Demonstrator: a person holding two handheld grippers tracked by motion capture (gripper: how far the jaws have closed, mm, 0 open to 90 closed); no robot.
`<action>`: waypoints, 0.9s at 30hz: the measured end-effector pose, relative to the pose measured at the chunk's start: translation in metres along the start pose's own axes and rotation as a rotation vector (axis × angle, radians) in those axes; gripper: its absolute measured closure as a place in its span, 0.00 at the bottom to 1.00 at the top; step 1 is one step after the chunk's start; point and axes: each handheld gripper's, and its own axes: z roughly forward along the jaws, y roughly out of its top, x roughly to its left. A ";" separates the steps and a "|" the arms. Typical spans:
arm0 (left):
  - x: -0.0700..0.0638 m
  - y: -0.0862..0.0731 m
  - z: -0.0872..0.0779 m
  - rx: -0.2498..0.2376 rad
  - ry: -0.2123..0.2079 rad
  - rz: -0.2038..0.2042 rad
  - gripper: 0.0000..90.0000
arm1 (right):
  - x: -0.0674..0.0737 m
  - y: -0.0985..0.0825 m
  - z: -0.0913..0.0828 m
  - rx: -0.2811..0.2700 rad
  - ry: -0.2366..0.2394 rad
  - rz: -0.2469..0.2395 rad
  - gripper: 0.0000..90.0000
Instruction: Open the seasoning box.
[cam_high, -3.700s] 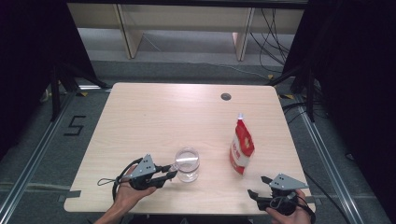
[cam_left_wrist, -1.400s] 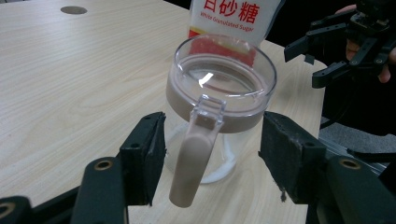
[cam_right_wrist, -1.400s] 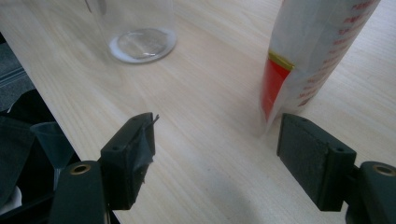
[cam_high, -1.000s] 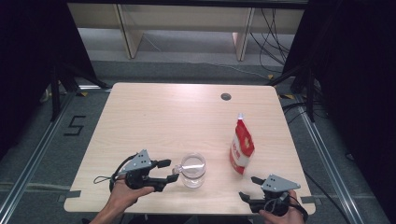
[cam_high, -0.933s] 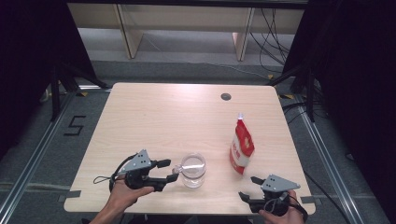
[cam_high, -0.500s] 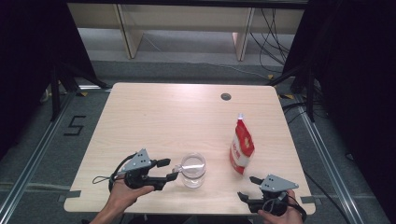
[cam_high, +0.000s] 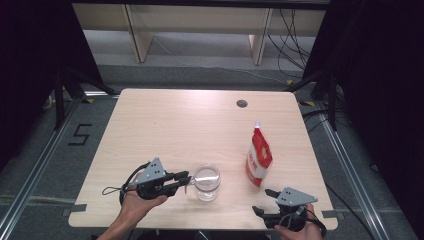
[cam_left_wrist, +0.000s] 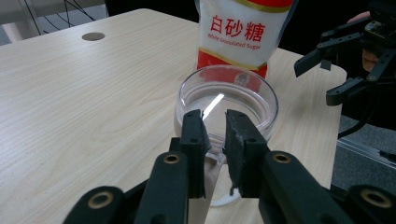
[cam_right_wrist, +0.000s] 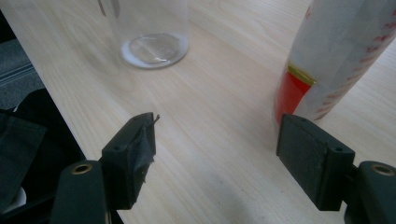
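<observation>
Table: a pale wooden table (cam_high: 165, 125) with rounded corners; a small dark round hole (cam_high: 242, 103) sits near its far edge.

Glass cup: a clear cup (cam_high: 206, 182) stands upright near the front edge of the table, a little left of the middle. In the left gripper view its round rim (cam_left_wrist: 227, 100) shows from above, with a bright glint inside. A clear handle on its side points toward the left gripper.

Left gripper: the left gripper (cam_high: 186, 179) lies level just left of the cup, held in the person's left hand (cam_high: 137, 202). Its jaws have just been closing and now stand narrow. In the left gripper view the two black pads (cam_left_wrist: 194, 135) sit close together at the near side of the cup, with the clear handle running down between them; whether the pads already press on the handle cannot be told.

Sugar bag: a red and white bag (cam_high: 258, 157) of white sugar stands upright to the right of the cup, apart from it. Its front carries red characters (cam_left_wrist: 238, 25).

Right gripper: the right gripper (cam_high: 264, 201) rests at the front right corner of the table, in the person's right hand (cam_high: 300, 232). Its jaws stand wide with nothing between them but bare tabletop; the bag's lower edge (cam_right_wrist: 292, 95) is just beyond the right jaw, the cup's base (cam_right_wrist: 152, 49) further off to the left.
</observation>
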 end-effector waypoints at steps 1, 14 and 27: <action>0.000 0.000 0.000 -0.004 0.003 -0.005 0.88 | 0.002 0.000 0.000 0.007 0.002 0.013 0.33; 0.003 -0.002 0.002 -0.004 0.015 0.013 0.92 | 0.011 0.010 0.010 -0.019 0.022 -0.033 0.40; 0.001 -0.004 0.004 -0.005 0.012 0.012 0.94 | 0.020 0.024 0.023 -0.074 0.024 -0.052 0.51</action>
